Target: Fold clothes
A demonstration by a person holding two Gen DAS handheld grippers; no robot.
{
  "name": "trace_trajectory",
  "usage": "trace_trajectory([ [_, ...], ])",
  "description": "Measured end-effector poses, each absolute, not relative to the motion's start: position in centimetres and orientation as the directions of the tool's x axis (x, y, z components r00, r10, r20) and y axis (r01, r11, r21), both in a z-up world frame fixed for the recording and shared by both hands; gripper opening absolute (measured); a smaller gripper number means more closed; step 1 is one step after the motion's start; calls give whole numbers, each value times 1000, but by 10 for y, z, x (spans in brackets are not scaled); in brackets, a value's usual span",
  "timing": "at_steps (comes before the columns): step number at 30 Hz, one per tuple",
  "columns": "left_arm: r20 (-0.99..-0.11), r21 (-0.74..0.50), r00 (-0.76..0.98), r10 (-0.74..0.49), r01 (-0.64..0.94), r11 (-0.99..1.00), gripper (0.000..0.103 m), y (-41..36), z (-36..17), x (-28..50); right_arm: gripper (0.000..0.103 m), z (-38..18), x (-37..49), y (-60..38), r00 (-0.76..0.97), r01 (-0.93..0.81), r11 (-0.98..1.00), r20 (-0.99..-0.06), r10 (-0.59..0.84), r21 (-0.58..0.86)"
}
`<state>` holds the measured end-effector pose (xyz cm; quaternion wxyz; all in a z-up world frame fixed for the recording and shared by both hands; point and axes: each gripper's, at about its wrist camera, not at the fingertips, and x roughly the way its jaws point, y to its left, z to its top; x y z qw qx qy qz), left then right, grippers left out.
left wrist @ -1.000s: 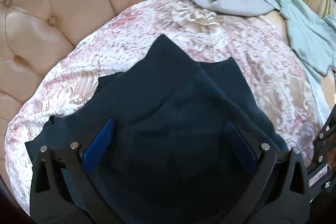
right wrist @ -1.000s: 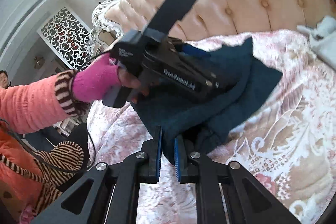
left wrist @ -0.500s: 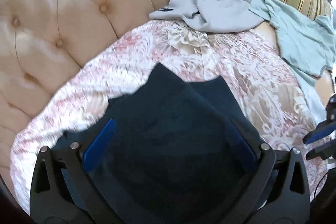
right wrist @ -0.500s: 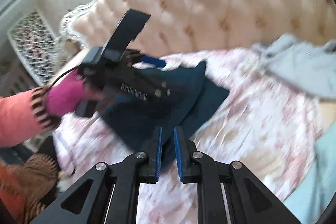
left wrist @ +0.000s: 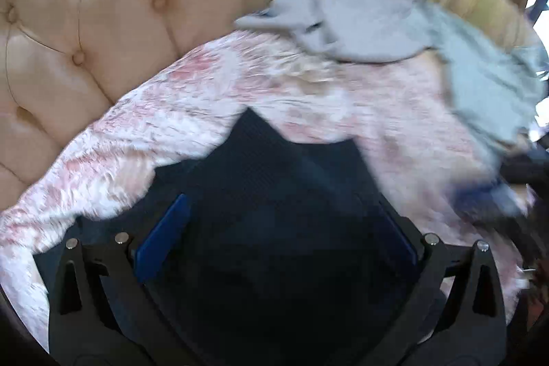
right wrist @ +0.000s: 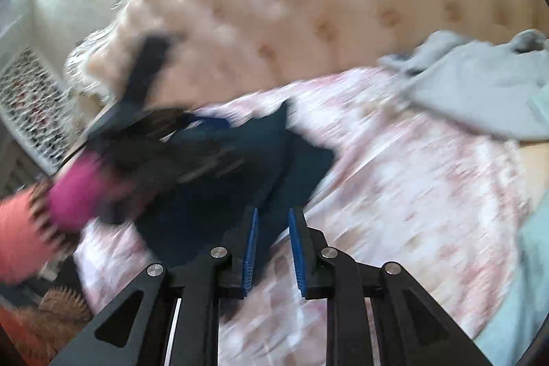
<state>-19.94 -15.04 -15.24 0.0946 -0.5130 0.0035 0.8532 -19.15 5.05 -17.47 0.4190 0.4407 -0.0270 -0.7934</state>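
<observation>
Your left gripper (left wrist: 274,249) sits at the bottom of its frame with its blue pads spread wide apart; the dark navy garment (left wrist: 274,194) fills the space between them and spreads upward to mid-frame, but the blur hides whether the pads touch the cloth. In your right view, your right gripper (right wrist: 272,246) stands low in the frame with a narrow gap between its pads, gripping nothing; the navy garment lies just beyond its left pad, stretching to the centre left, where your left hand in a magenta glove (right wrist: 73,194) holds the other tool over it. The garment rests on the pink floral bedspread (right wrist: 394,194); farther up and right lies a grey garment (right wrist: 480,91); behind everything rises the tufted headboard (right wrist: 308,6).
</observation>
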Motion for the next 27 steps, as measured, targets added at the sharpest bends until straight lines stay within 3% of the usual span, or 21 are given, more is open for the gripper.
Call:
trace_trajectory([
  [5, -883, 0, -455, 114, -242, -970, 103, -119, -165, -177, 23, -189, -229, 18, -263, 637, -671, -711, -652, 380],
  [10, -889, 15, -445, 113, -273, -962, 103, -117, -169, -177, 24, -208, -242, -19, -289, 678, -713, -826, -484, 180],
  [12, -891, 21, -440, 112, -286, -958, 103, -117, -171, -178, 40, -208, -245, -23, -346, 668, -736, -830, -437, 109],
  [14, -892, 24, -437, 112, -294, -955, 103, -117, -171, -177, 47, -211, -248, -26, -387, 657, -752, -828, -405, 61],
  [19, -881, -8, -452, 135, -272, -962, 103, -122, -165, -175, 51, -188, -239, -7, -380, 662, -743, -813, -441, 94],
  [25, -882, 27, -460, 103, -269, -963, 103, -118, -169, -173, 47, -193, -204, -28, -268, 807, -587, -848, -457, 62],
  [26, -880, 33, -465, 97, -265, -964, 103, -117, -169, -173, 53, -200, -210, -32, -284, 791, -609, -854, -437, 49],
  [27, -879, 26, -465, 103, -263, -964, 103, -119, -169, -173, 69, -205, -216, -35, -303, 773, -633, -856, -419, 36],
])
